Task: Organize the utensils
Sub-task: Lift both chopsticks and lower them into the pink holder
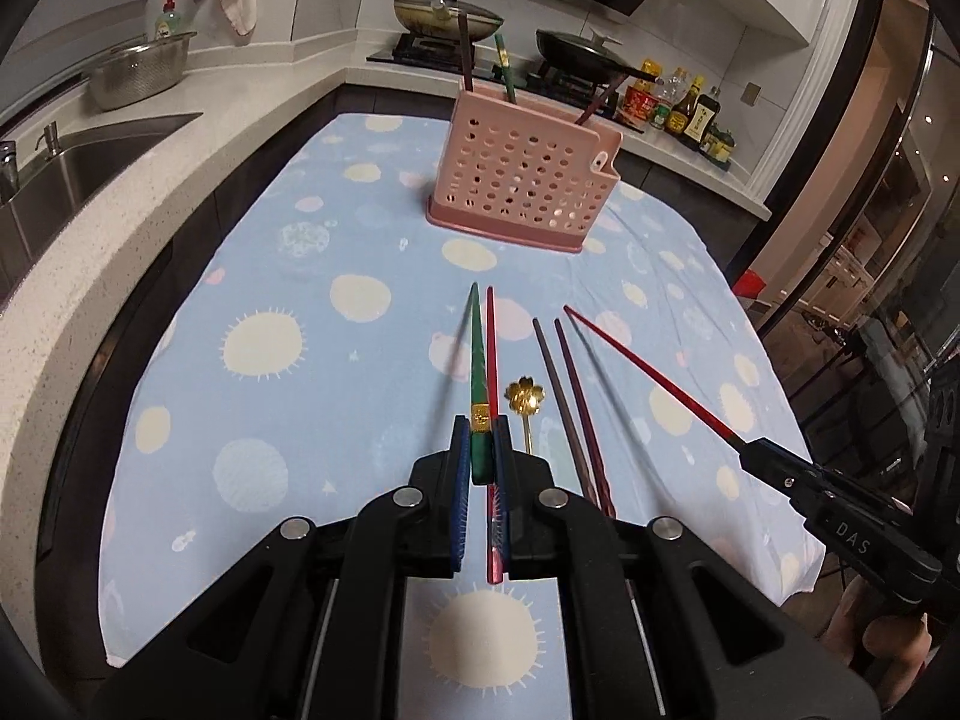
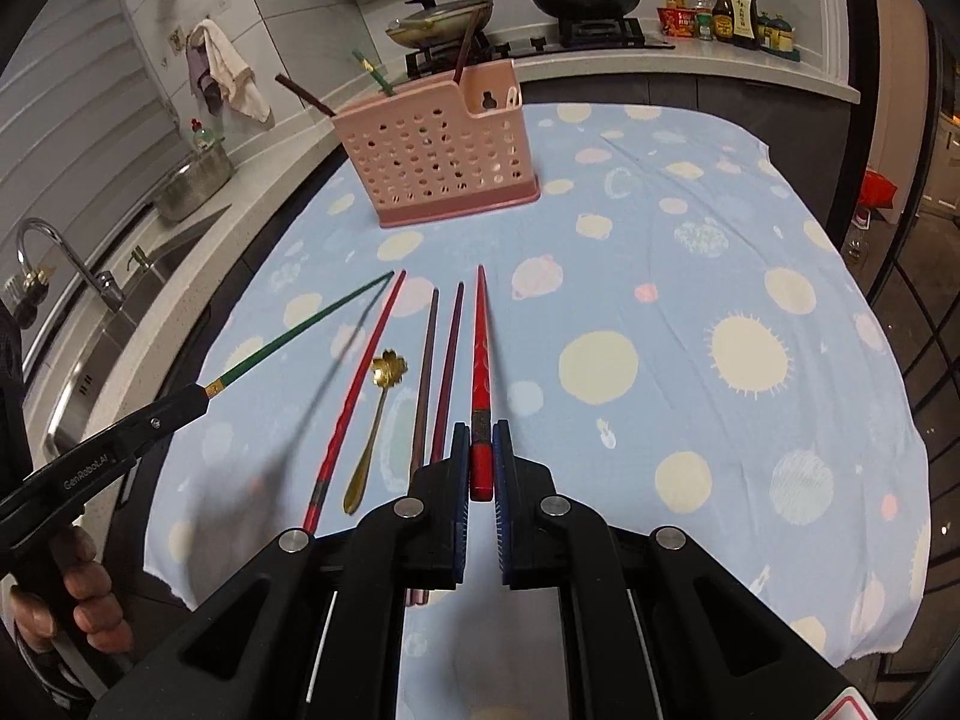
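Note:
My left gripper [image 1: 481, 441] is shut on a green chopstick [image 1: 478, 360] and holds it above the cloth; it also shows in the right wrist view [image 2: 288, 336]. My right gripper [image 2: 480, 447] is shut on a red chopstick [image 2: 480, 354], also seen from the left wrist view [image 1: 648, 375]. On the cloth lie another red chopstick [image 2: 354, 396], a gold flower spoon [image 2: 375, 420] and two dark purple chopsticks [image 2: 438, 378]. A pink perforated utensil holder [image 1: 522, 177] stands farther back with three chopsticks in it.
The table carries a blue dotted cloth [image 2: 690, 300]. A sink [image 1: 90, 156] and metal colander [image 1: 141, 69] are at the left. Stove with pans [image 1: 510, 30] and sauce bottles [image 1: 684, 102] line the back counter.

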